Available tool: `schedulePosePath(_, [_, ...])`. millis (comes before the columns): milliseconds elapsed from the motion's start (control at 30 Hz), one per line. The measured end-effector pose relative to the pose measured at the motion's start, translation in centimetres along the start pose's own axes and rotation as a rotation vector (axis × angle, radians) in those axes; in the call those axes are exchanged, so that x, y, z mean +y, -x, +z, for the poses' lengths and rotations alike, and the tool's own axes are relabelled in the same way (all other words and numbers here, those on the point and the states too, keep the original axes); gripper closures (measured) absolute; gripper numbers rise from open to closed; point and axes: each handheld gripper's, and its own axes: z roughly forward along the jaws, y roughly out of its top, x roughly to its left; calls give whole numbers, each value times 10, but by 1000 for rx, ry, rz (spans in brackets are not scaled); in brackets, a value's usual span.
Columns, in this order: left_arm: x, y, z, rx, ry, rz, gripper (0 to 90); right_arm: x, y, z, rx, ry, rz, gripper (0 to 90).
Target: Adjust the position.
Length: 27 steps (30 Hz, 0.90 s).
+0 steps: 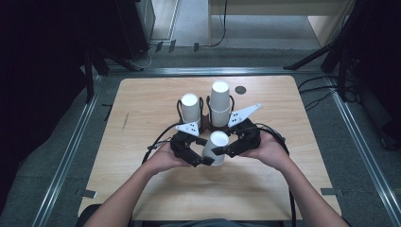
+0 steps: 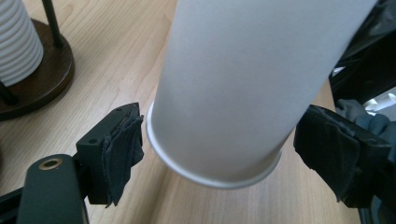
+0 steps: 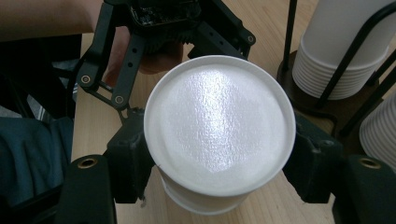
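Each black hand-held gripper (image 1: 204,150) carries a grey three-cornered plate, dark padded jaws, black cable.

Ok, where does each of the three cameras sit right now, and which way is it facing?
High view: above the person's side, looking forward and down at the table; both forearms, left gripper and right gripper show.
Left gripper view: rides that gripper, faces the paper cup side-on between its jaws.
Right gripper view: looks onto the cup's base, left gripper beyond.
All three share the cup and the cup stacks.
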Motion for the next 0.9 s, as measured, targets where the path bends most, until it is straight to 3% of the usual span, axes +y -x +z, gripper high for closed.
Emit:
schedulePosePath(367, [1,5,1,-22,18,46,196,2,1,2,44,34,18,333])
schedulePosePath(633, [2,4,1,-26,33,39,232,1,3,2,33,37,17,336])
schedulePosePath(700, [2,4,0,-27,31,42,242,1,3,2,33,38,17,336])
schedulePosePath(767, [3,5,-2,-1,27,69,275,0,3,2,20,31,16,338])
schedulePosePath(900, [4,3,-3,-15,21,66,309,0,5,1,21,36,31,340])
